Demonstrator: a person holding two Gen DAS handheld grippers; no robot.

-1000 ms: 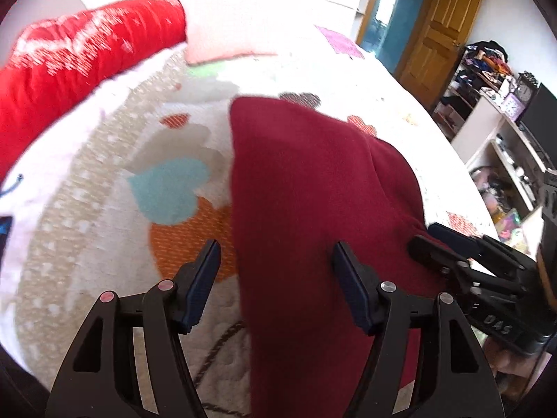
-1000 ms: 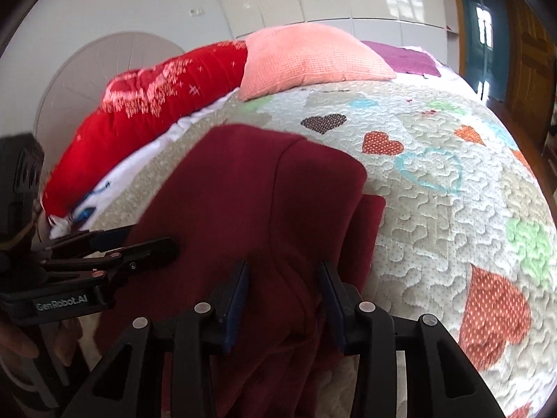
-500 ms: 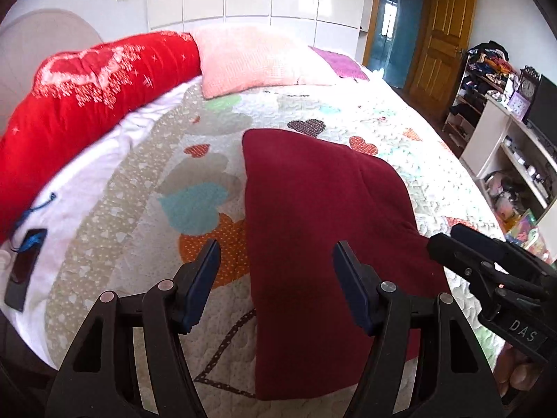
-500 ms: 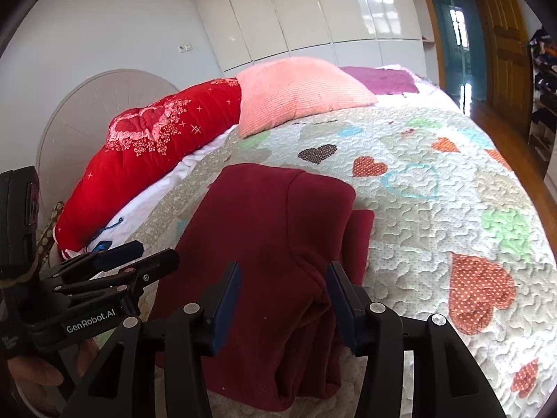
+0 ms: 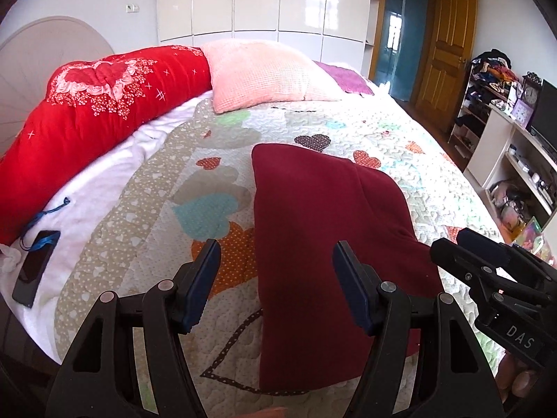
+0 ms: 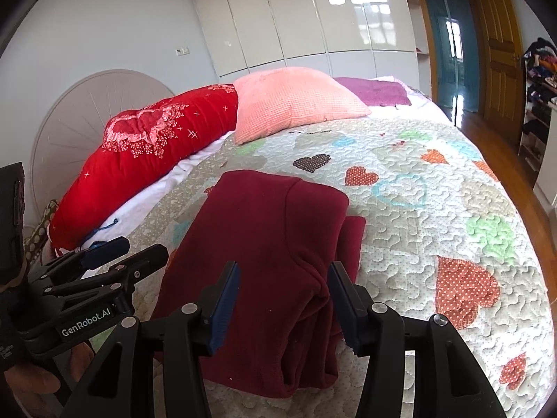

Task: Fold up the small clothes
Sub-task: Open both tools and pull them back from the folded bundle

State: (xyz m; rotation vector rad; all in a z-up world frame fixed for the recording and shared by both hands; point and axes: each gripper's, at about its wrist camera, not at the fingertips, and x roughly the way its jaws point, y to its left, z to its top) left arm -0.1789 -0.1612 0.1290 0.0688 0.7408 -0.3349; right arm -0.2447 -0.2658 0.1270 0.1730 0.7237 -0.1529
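Note:
A dark red garment (image 5: 313, 230) lies folded into a long block on the quilted heart-pattern bedspread (image 5: 383, 132). In the right wrist view the garment (image 6: 264, 244) shows a folded layer on top and a strip sticking out on its right side. My left gripper (image 5: 276, 261) is open and empty, held above the garment's near left edge. My right gripper (image 6: 283, 285) is open and empty above the garment's near end. Each gripper shows in the other's view, the right one (image 5: 452, 244) and the left one (image 6: 139, 250), both clear of the cloth.
A red bolster (image 5: 87, 122), a pink pillow (image 5: 264, 73) and a purple cloth (image 5: 344, 76) lie at the head of the bed. A phone (image 5: 34, 268) lies on the white sheet at left. Shelves (image 5: 515, 160) and a wooden door (image 5: 445, 45) stand to the right.
Both grippers have risen and pulled back from the garment, so more of the bed shows. The garment lies flat and has not shifted. The right gripper's jaws have widened a little.

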